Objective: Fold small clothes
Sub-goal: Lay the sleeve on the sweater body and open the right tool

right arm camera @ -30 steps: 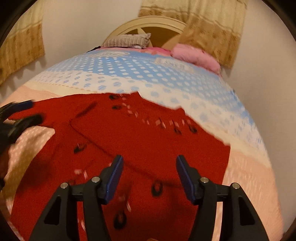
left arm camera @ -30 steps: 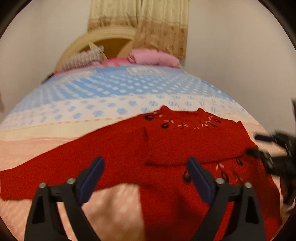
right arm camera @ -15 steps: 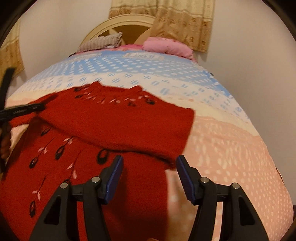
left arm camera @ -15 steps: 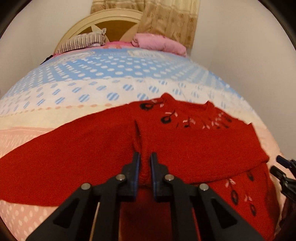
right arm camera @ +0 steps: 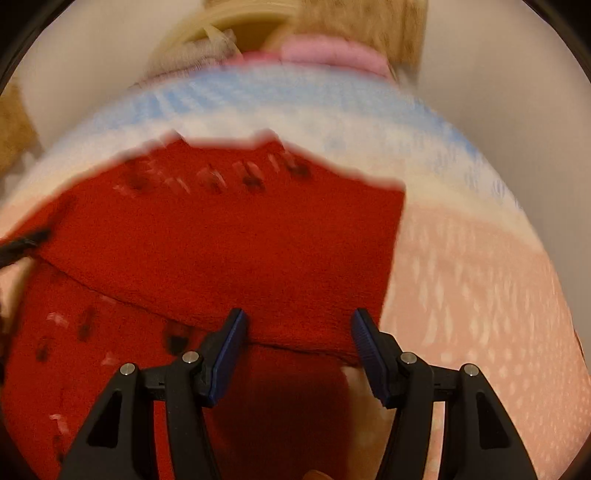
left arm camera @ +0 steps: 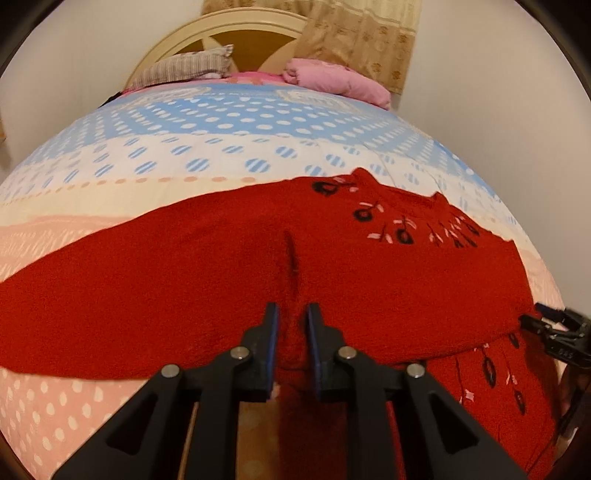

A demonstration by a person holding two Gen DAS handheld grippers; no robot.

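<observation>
The left gripper (left arm camera: pixel 291 325), black with blue pads, stands narrow, and a raised fold of the red knitted sweater (left arm camera: pixel 369 280) is pinched between its pads; its jaws have just been opening a little after they closed, and the cloth is between them. The right gripper (right arm camera: pixel 297 341) of the same kind stands half wide over the lower edge of the folded-over sleeve (right arm camera: pixel 258 258). Its pads are apart and press on nothing, though the red cloth lies between them. In the left wrist view this right gripper shows small at the right edge (left arm camera: pixel 543 325), near the sleeve edge.

The sweater lies flat on the near part of the bed. One sleeve is laid across the chest, the other sleeve (left arm camera: pixel 92 295) stretches out to the left side. Black and white embroidery (left arm camera: pixel 399 229) runs below the neck.

Under it is the dotted bedsheet (left arm camera: pixel 184 155), pink near, then cream, then blue. Further back lie a striped grey pillow (left arm camera: pixel 184 68) and a pink pillow (left arm camera: pixel 340 81) against the round cream headboard (left arm camera: pixel 236 26), with a beige curtain (left arm camera: pixel 362 37) behind.
</observation>
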